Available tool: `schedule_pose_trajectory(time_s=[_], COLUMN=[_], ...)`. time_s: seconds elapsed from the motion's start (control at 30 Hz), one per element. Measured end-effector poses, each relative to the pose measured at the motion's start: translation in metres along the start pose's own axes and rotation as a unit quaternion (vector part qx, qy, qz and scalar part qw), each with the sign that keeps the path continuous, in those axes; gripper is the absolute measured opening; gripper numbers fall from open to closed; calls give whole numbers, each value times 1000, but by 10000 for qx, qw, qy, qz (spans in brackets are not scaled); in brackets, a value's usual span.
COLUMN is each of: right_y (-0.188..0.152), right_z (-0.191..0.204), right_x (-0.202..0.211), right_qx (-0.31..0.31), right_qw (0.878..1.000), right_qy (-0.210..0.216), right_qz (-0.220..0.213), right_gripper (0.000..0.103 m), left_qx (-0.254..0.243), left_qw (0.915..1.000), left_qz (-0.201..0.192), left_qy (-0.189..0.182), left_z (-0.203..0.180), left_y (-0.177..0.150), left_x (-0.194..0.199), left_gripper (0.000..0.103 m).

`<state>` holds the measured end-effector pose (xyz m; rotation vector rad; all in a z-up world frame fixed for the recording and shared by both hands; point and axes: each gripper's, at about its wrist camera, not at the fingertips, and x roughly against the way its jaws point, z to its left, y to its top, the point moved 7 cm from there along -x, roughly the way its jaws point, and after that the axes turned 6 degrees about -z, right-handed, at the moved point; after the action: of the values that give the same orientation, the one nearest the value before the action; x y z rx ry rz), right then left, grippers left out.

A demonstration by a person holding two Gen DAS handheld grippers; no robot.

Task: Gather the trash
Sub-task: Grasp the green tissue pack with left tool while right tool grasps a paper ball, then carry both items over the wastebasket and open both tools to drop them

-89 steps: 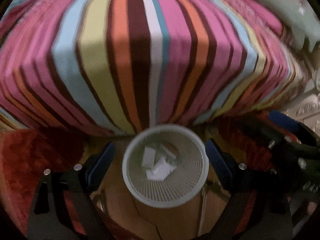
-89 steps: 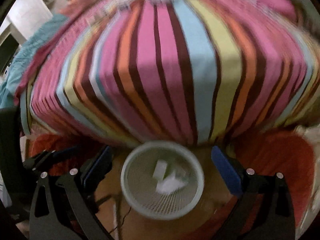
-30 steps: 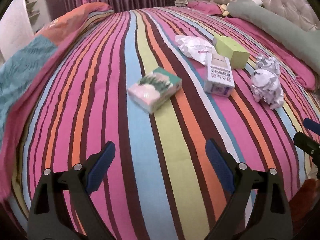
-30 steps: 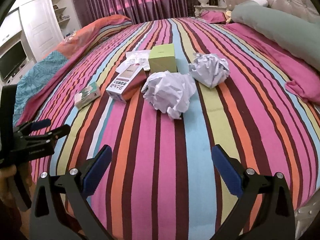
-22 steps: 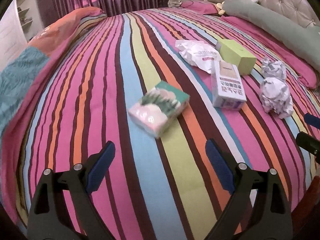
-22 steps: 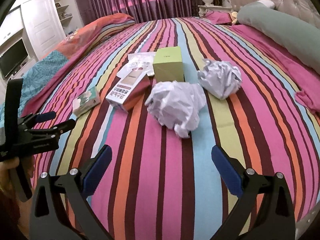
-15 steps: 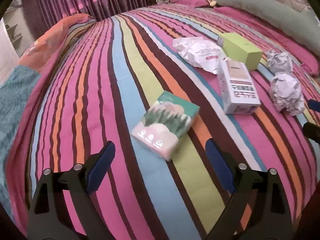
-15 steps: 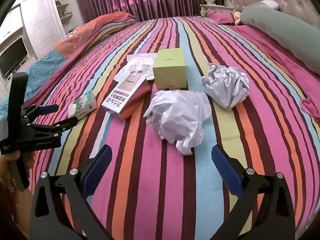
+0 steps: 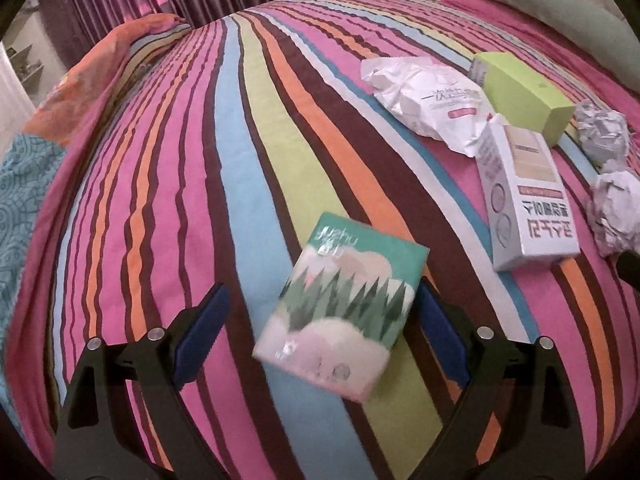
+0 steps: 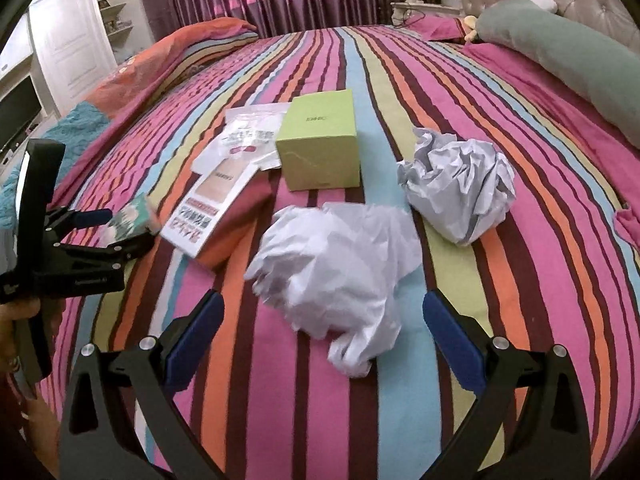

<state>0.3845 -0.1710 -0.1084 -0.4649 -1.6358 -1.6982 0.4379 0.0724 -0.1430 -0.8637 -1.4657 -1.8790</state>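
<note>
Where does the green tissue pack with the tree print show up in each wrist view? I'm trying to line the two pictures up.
Left wrist: the tissue pack lies low in the middle, between the open fingers of the left gripper.
Right wrist: the same pack is small at the left edge, partly hidden by the left gripper.
Shared landmark: the white carton with red print, just right of the pack in both.

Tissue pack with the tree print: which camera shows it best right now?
Left wrist. The tissue pack lies large and whole between the open left gripper. The right wrist view shows only a small blurred corner beside that gripper.
</note>
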Motion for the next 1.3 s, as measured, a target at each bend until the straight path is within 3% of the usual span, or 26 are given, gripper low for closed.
schedule_pose_trajectory(time_s=[0.23,0.33,0.37,0.43,0.6,0.87,1.3], right_y=[5,8,9,8,9,-1,-22], right_z=[3,8,10,13,9,-6,-12], right_x=[-10,-10,-11,-16,-16,18,72], right_qx=[-76,-2,53,177,97,-255,-341], right_qw=[9997,9997,9996,9993,9985,9984,9980], right_qy=[220,228,255,239,353,475,527], right_qz=[106,80,109,244,404,189,-16], right_gripper=[95,93,89,63,60,60,60], left_qx=[882,1035,1014,998,1271,1746,1798], left_qw=[9959,9944,9947,9948,9915,9833,9815], left_qz=[168,125,112,147,183,-95,-326], left_qy=[-115,-150,-123,-130,-202,-503,-572], left_z=[6,2,0,-4,-1,-1,-19], left_y=[-1,-3,-3,-2,-2,-14,-40], left_x=[-8,-4,-2,0,4,36,103], left_gripper=[89,74,67,59,55,55,55])
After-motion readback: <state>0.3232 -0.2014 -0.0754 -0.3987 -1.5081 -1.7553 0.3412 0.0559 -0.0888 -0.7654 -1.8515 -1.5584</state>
